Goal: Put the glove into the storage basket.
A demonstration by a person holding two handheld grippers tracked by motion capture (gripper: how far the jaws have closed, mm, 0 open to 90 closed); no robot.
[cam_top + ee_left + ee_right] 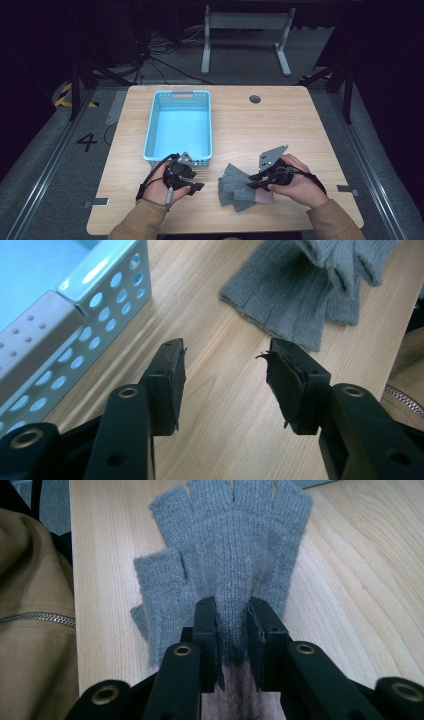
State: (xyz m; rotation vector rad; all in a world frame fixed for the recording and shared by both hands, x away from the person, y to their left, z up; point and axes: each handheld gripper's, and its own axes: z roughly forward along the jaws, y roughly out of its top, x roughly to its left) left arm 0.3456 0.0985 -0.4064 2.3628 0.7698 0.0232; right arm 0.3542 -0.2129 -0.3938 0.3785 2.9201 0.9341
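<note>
Grey fingerless knit gloves [239, 189] lie overlapped on the wooden table, fingers pointing left, with a pinkish cuff [266, 198] at their right end. My right gripper [254, 181] sits at that cuff end. In the right gripper view its jaws [232, 625] stand narrowly apart over the top glove [235, 535], with a strip of knit between the pads and no visible pinch. My left gripper [196, 181] rests by the light blue basket [150, 135], open, with bare wood between its jaws [225, 375]. The gloves [285, 295] lie just beyond it.
The perforated basket's corner [100, 290] is close to the left jaw. A tan sleeve [30, 605] lies beside the gloves. A round cable hole [255, 99] sits at the table's far side. The table's front edge is near both hands.
</note>
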